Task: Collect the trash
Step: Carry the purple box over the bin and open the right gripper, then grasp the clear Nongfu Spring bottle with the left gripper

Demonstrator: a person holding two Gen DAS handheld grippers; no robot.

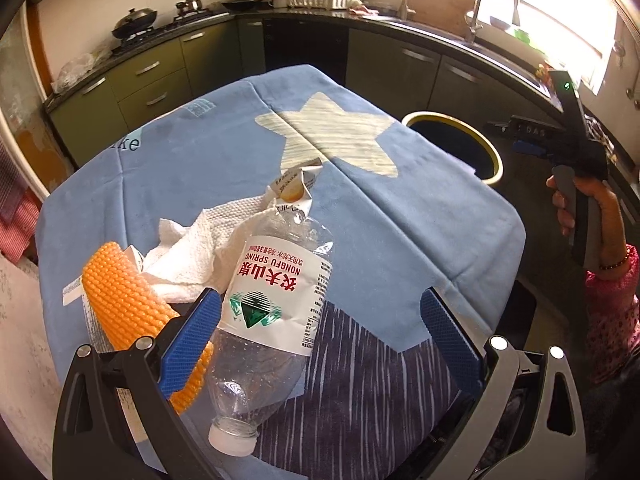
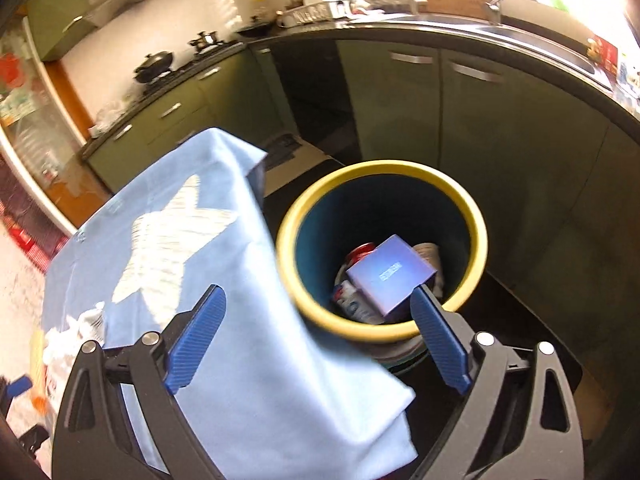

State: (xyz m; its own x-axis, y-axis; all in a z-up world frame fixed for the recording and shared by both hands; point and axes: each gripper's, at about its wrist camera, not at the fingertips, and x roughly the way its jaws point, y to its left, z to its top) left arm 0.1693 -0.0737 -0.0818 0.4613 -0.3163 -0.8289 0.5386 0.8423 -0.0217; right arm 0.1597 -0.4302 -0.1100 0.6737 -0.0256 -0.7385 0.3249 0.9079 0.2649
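Left gripper [image 1: 320,336] poised over a plastic bottle [image 1: 272,320]; right gripper [image 2: 320,336] empty above the bin [image 2: 472,216].

The left gripper's blue pads stand wide apart with the crushed bottle lying between them, cap end nearest, so a squeeze looks like the next step; an orange textured item [image 1: 132,308] touches the left pad and may get caught. Just beyond lie a crumpled paper towel [image 1: 200,244] and a small torn wrapper [image 1: 294,188], on the blue star cloth [image 1: 400,220]. Past the cloth's far right edge stands the yellow-rimmed bin; the right gripper hangs over it, pads spread, gripping nothing. A purple box [image 2: 390,276] rests inside, with room above it.
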